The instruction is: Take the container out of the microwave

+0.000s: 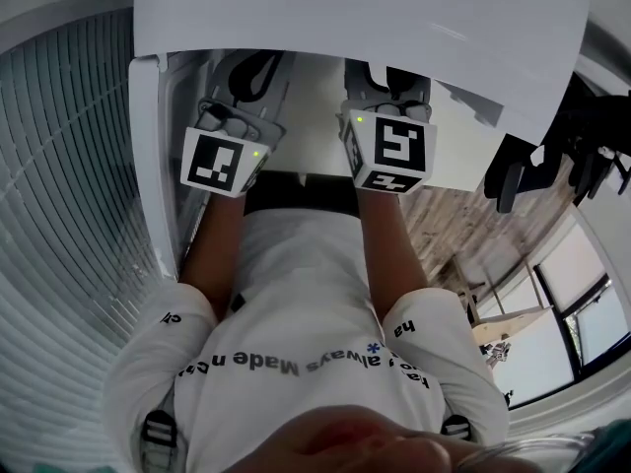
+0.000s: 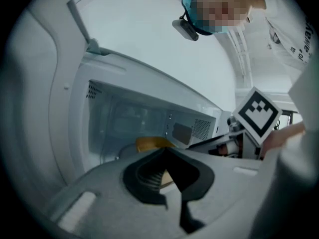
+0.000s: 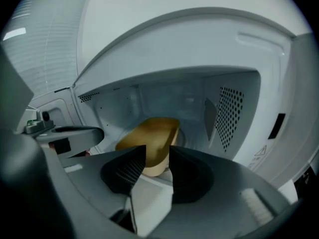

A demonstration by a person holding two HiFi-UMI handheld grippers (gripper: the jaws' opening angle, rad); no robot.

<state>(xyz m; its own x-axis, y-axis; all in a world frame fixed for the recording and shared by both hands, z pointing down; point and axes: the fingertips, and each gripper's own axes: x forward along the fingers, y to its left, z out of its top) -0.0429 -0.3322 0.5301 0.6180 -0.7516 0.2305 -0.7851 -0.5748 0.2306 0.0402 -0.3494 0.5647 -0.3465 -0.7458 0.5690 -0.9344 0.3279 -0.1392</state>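
— Container [image 3: 149, 139] first: where does it sit?

— In your head view you do not see it. The white top of the microwave [image 1: 345, 8] covers it. Your two arms [image 1: 222, 254] reach forward side by side, and the left gripper [image 1: 254, 75] and the right gripper [image 1: 389, 79] are both at the open front. The door [image 1: 148, 166] stands open at your left.

— And the left gripper view?

— There the container [image 2: 152, 143] shows as a yellow-brown tub on the floor of the microwave [image 2: 124, 118], beyond the jaw tips and apart from them. Your left gripper [image 2: 165, 153] has its tips drawn together and grasps nothing. A tan sliver shows through the slit below the tips, but you cannot tell what it is. The marker cube [image 2: 256, 114] of your other gripper is at the right, near the front of the oven.

— And the right gripper view?

— Your right gripper [image 3: 157, 151] is released, with its jaws well apart. The near end of the container shows in the gap between the tips. Whether either pad touches it cannot be made out. The tub rests upright on the oven floor, about mid-cavity. The perforated wall [image 3: 227, 118] is at its right, and the left gripper [image 3: 70, 132] reaches in from the left.
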